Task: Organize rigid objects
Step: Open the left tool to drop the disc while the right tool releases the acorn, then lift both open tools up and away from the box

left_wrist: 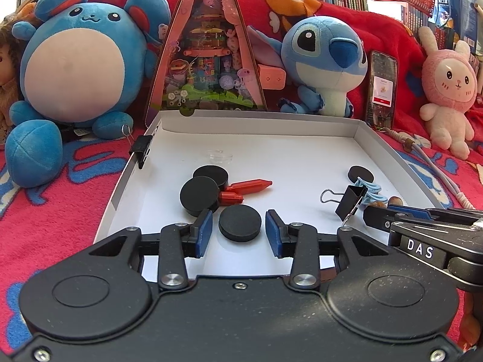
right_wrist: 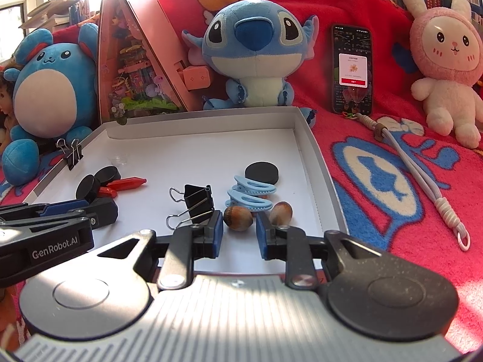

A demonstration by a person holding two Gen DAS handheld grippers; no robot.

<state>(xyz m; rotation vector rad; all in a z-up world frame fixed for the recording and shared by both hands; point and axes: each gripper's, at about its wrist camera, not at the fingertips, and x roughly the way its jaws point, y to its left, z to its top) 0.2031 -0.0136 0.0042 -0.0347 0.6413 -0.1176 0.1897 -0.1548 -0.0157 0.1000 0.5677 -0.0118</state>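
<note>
In the white tray (left_wrist: 302, 138), three black discs (left_wrist: 240, 222) and two red crayons (left_wrist: 249, 186) cluster near its left edge; binder clip (right_wrist: 197, 203), blue hair clips (right_wrist: 252, 194), two acorns (right_wrist: 238, 217) lie right.

The white tray (left_wrist: 362, 138) holds four black discs (left_wrist: 240, 222), two red crayons (left_wrist: 250, 186) and two binder clips (right_wrist: 197, 203). Two blue hair clips (right_wrist: 253, 194) and two acorns (right_wrist: 238, 217) lie at its right. Three plush toys (right_wrist: 256, 51) sit behind.

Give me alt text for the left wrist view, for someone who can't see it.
The left tongs stand open around a black disc in a white tray, their pads clear of it. Two more discs, red pieces and a binder clip lie beyond, plush toys behind.
</note>
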